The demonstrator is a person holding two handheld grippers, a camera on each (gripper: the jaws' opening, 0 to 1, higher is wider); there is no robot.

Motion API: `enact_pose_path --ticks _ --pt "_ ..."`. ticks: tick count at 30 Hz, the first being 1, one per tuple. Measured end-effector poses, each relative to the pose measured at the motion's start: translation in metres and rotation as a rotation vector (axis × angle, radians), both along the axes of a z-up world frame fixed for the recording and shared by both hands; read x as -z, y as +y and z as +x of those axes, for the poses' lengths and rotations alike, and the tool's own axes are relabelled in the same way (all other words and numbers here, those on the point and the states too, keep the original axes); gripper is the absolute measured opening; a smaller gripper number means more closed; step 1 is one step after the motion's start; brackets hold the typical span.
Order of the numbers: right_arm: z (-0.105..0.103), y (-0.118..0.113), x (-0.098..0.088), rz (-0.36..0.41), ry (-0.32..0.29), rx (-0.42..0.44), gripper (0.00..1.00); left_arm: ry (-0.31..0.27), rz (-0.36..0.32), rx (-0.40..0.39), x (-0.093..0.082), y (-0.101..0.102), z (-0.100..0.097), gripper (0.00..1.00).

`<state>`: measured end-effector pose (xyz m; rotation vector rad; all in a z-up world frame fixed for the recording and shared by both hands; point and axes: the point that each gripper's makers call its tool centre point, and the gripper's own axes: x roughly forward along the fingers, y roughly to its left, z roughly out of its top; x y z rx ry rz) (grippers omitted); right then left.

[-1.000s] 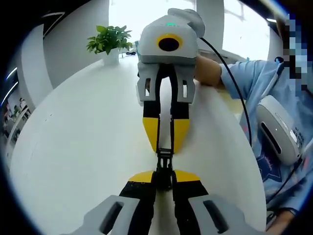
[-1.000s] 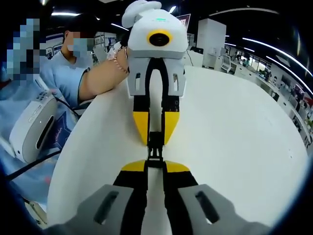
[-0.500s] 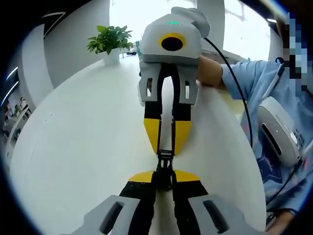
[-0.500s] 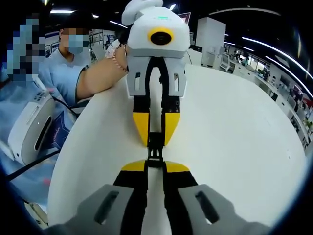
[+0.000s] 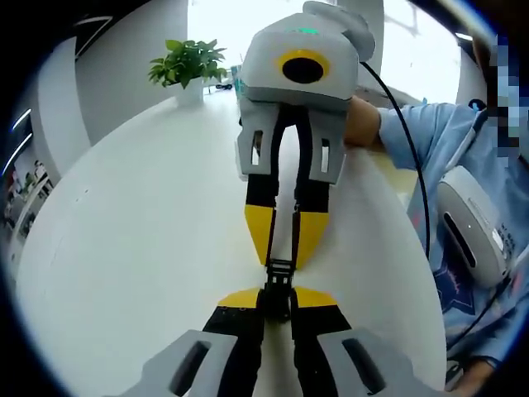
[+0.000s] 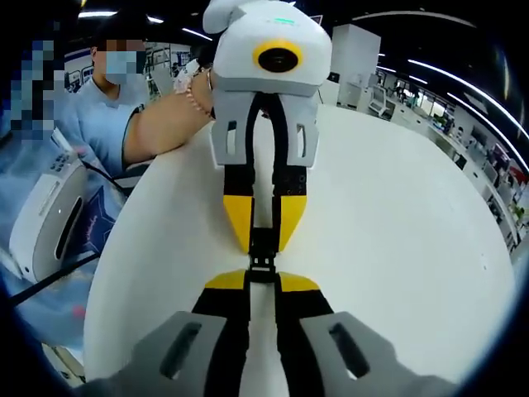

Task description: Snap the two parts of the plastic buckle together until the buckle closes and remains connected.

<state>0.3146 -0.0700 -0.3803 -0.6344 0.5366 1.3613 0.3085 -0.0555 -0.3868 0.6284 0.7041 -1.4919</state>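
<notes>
Buckle parts [image 5: 279,285] are sitting between the two grippers, just above the white surface [image 5: 132,248], and we are seeing them as one short black piece whose long axis is running straight along the line from one gripper to the other. In the left gripper view, we are looking along the left gripper [image 5: 278,302], whose yellow-tipped jaws are closing on the near end of the buckle, while the right gripper [image 5: 285,248] is facing it head-on and pinching the far end. In the right gripper view the arrangement is mirroring itself: the right gripper [image 6: 263,283] is clamping the near half of the buckle [image 6: 262,252], and the left gripper [image 6: 264,236] is coming in from directly opposite. We are judging that the two halves are touching or partly engaged, though we cannot tell from these views whether the latch is fully seated. Because both grippers are lying on the buckle's own axis, the coming move is, in our judgement, depending on a straight push of each toward the other, with neither arm nearer than its partner. A potted plant [image 5: 187,66] is standing far off on the surface, and a person's sleeve [image 5: 438,141] is showing at the side.
</notes>
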Motion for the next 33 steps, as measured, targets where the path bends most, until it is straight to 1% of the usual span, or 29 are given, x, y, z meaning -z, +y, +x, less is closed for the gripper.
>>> enact_pose_path --ticks 10,21,33 --pt "0.0009 -0.0001 0.0002 -0.016 -0.008 -0.006 0.09 -0.005 0.008 0.000 0.0002 -0.0008 -0.0009 0.10" --pt "0.0006 -0.0005 0.0013 -0.028 0.001 -0.002 0.08 -0.004 0.020 -0.010 0.0004 -0.0018 -0.0009 0.10" --pt "0.0045 0.0027 0.0023 -0.058 0.043 -0.011 0.07 0.002 0.035 -0.017 0.0014 -0.0014 -0.0012 0.09"
